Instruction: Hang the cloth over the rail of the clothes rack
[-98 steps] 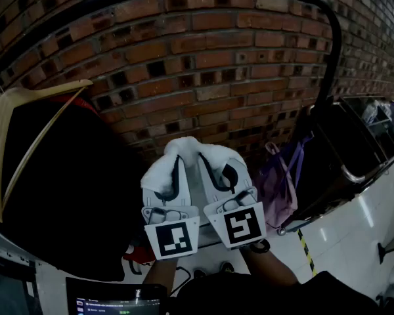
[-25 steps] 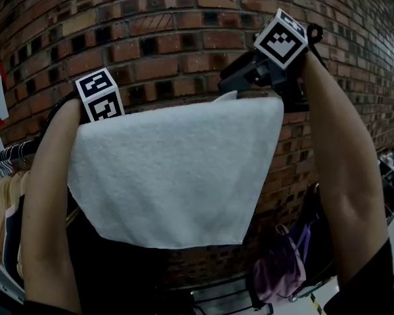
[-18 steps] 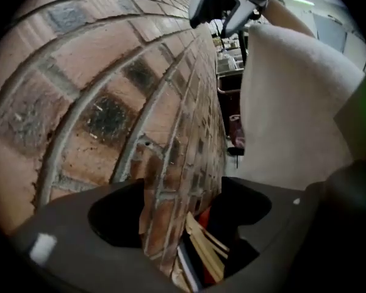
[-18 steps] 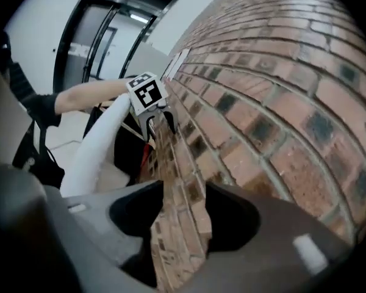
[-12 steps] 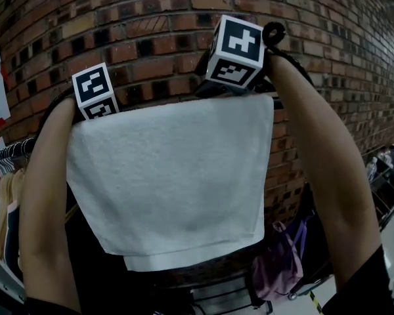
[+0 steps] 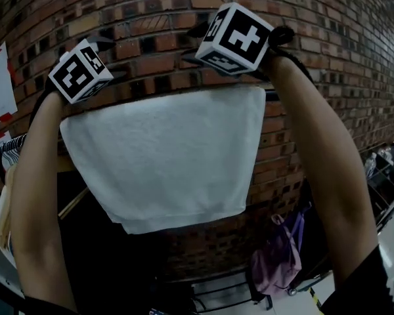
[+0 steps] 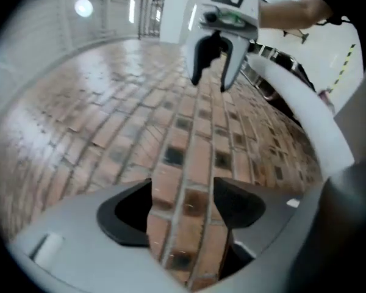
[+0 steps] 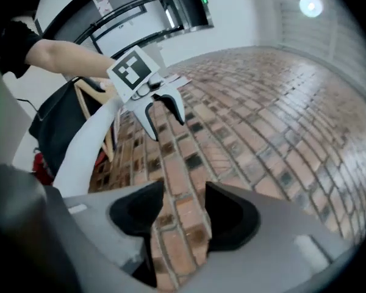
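The white cloth (image 6: 164, 156) hangs folded over the dark rail (image 6: 270, 96) in front of the brick wall, its back flap showing below the front edge. Both grippers are raised just above the cloth's top edge, apart from it. My left gripper (image 7: 182, 206) has its jaws closing with only brick wall seen between them; its marker cube (image 6: 79, 71) is above the cloth's left corner. My right gripper (image 8: 183, 215) is open and empty, its cube (image 6: 236, 35) above the right part. In the gripper views the cloth (image 7: 299, 121) (image 8: 85, 145) runs along the rail below the jaws.
The brick wall (image 6: 144, 18) stands close behind the rail. Clothes on hangers (image 6: 3, 209) crowd the rail's left end, and a wooden hanger (image 6: 72, 205) shows under the cloth. A purple bag (image 6: 279, 261) hangs lower right. Paper (image 6: 0, 77) is stuck on the wall at the left.
The cloth, earlier bunched in both grippers low down, was spread over the rail. In the last second both grippers came off its top corners and rose, and the cloth settled lower.
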Demonstrator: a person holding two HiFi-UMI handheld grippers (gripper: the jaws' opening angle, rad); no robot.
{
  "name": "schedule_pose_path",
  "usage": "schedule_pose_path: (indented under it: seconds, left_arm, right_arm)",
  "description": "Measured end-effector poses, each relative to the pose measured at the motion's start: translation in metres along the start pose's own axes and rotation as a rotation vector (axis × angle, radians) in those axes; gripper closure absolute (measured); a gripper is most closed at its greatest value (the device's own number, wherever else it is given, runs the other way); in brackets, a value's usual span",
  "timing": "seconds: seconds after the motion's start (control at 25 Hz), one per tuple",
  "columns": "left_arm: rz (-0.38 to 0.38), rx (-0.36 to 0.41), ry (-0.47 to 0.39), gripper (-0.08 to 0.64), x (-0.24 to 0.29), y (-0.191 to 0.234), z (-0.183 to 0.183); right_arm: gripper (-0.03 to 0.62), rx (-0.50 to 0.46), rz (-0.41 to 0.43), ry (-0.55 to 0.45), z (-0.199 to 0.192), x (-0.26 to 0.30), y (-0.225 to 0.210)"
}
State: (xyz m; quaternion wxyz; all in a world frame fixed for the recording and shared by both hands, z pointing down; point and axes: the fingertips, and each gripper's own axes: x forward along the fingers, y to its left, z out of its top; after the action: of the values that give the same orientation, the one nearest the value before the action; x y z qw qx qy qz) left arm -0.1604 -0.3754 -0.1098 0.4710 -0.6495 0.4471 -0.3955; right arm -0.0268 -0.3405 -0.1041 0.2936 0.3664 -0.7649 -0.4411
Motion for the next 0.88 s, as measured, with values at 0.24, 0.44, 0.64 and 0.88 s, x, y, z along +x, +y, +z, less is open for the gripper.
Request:
schedule_pose_path:
  seconds: [0.24, 0.44, 0.64, 0.88]
  left_arm:
    - [0.487, -0.295, -0.509, 0.530, -0.132, 0.048, 0.092]
    - [0.628, -0.547, -0.719, 0.554, -0.200, -0.035, 0.108]
    - [0.620, -0.694, -0.622, 0.554, -0.184, -0.198, 0.085]
    - [0.381, -0.885, -0.429, 0.554, -0.117, -0.356, 0.055]
  right_arm:
    - [0.500, 0.231, -0.370, -0.405, 0.073, -0.078, -0.004]
    - [0.588, 0.442, -0.465, -0.624, 0.069, -0.115, 0.072]
    - [0.588, 0.624, -0.456, -0.650, 0.021, -0.116, 0.198]
    - [0.588, 0.807, -0.308, -0.440, -0.066, -0.076, 0.340]
